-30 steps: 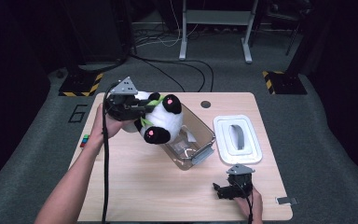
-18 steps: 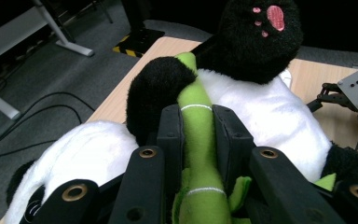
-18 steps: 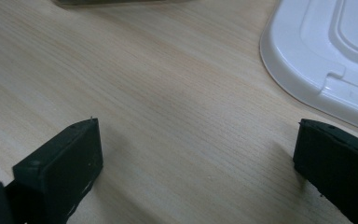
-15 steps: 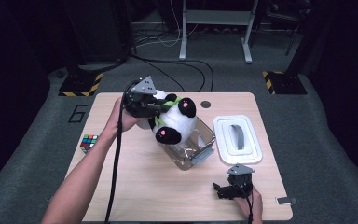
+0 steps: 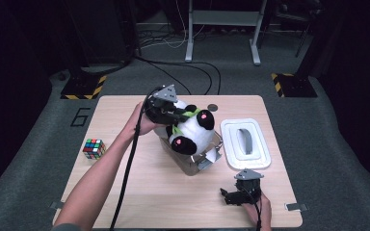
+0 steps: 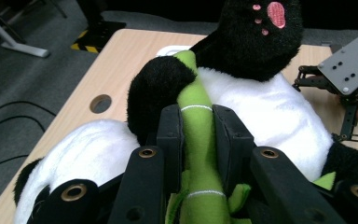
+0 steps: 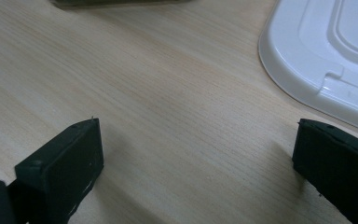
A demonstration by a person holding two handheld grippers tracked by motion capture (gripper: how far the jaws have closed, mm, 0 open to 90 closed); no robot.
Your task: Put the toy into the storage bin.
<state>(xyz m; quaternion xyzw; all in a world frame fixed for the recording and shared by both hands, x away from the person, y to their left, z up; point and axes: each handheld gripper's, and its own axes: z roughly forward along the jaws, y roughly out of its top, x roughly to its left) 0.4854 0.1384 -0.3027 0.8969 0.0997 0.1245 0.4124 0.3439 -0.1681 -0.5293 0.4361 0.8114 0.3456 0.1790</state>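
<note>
Since earlier, left gripper (image 5: 169, 111), jaws clamped on black-and-white plush panda's (image 5: 191, 129) green bamboo stalk (image 6: 196, 135), carried it over clear plastic container (image 5: 196, 162); lowering and white lid (image 5: 245, 143) remain; right gripper (image 5: 234, 196) rests on surface, jaws apart.

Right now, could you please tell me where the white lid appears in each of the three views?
High view: the white lid lies flat at the table's right side, right of the toy panda.
Left gripper view: a small white piece past the panda is probably its edge, though I cannot be sure.
Right gripper view: its rounded corner fills the top right, beyond the open jaws.
Shared landmark: the pale wooden table.
</note>
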